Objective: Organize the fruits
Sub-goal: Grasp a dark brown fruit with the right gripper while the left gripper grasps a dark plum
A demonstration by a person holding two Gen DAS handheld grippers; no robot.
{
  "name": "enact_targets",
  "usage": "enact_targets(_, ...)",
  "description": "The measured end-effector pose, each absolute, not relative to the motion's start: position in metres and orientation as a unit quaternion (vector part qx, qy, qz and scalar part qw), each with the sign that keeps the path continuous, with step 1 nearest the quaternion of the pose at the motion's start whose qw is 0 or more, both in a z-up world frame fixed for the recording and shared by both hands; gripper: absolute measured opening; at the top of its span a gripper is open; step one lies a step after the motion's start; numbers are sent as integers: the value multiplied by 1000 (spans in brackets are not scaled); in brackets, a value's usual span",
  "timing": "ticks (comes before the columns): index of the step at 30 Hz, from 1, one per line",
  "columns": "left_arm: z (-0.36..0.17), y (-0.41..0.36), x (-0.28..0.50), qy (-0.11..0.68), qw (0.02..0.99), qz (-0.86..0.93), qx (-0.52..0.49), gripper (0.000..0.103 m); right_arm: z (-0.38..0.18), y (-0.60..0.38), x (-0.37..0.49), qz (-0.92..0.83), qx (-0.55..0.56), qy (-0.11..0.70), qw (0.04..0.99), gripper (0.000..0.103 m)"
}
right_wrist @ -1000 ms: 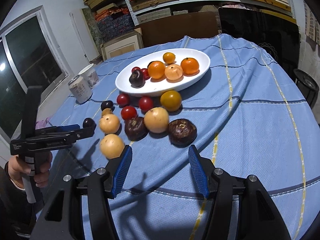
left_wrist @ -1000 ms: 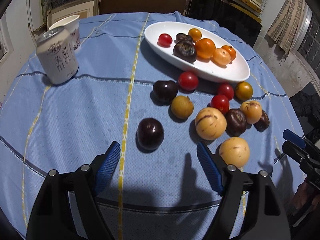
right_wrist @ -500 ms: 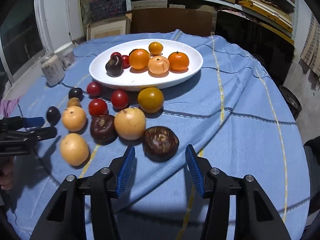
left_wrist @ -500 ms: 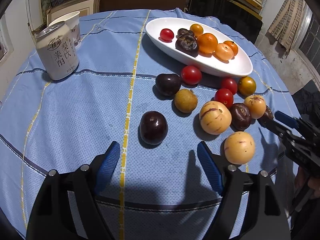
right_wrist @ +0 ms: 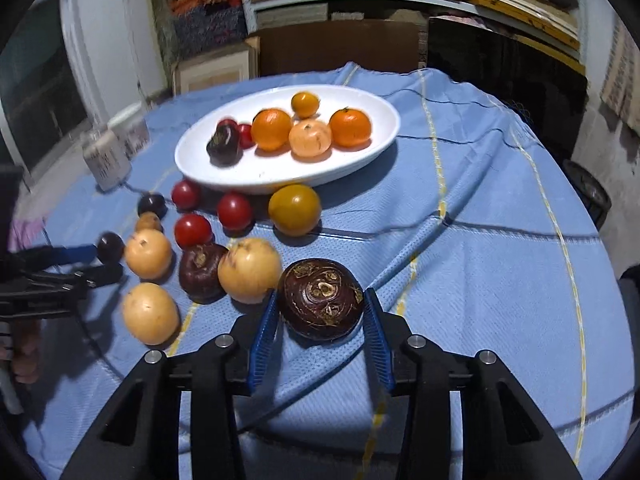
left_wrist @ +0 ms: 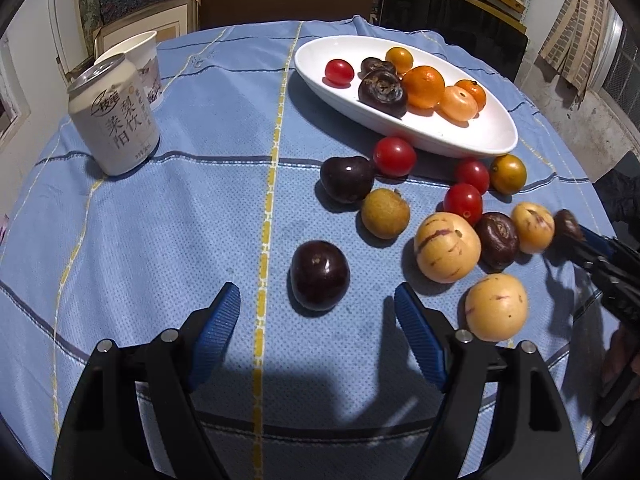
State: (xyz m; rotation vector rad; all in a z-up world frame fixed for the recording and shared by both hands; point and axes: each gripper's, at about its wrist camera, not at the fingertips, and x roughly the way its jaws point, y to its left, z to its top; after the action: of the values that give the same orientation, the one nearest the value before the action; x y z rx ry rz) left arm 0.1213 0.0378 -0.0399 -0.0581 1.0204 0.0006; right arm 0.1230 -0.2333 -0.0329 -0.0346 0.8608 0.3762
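Note:
A white oval dish (left_wrist: 472, 136) (right_wrist: 200, 160) holds oranges, a red tomato and dark fruits. Several loose fruits lie on the blue cloth in front of it. My left gripper (left_wrist: 318, 320) is open, with a dark plum (left_wrist: 319, 275) just beyond its fingertips. My right gripper (right_wrist: 320, 312) has its fingers on both sides of a dark brown round fruit (right_wrist: 321, 300) that rests on the cloth; the pads look to touch it. That gripper also shows at the right edge of the left wrist view (left_wrist: 576, 240).
A drink can (left_wrist: 114, 118) and a white paper cup (left_wrist: 140, 60) stand at the far left of the round table. Yellow melons (left_wrist: 447, 247) (right_wrist: 249, 270) and red tomatoes (left_wrist: 394, 156) crowd between the grippers. The table edge falls off close on the right.
My right gripper has moved forward and narrowed around the dark brown fruit. My left gripper has edged closer to the dark plum and stays open.

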Motion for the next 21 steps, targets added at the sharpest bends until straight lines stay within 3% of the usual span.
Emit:
enact_targets(3, -41, 35, 127, 482, 876, 9, -10, 68, -31, -245, 117, 201, 17, 418, 886, 43)
enact_targets(7, -39, 32, 130, 472, 881, -3, 1, 32, -30, -247, 106, 213, 16, 417, 883, 43)
enact_targets(10, -38, 34, 130, 473, 881, -4, -4, 27, -28, -247, 103, 215, 17, 416, 883, 43)
enact_targets(21, -15, 32, 115, 461, 887, -21, -15, 27, -16, -238, 99, 229, 5, 405, 885, 43)
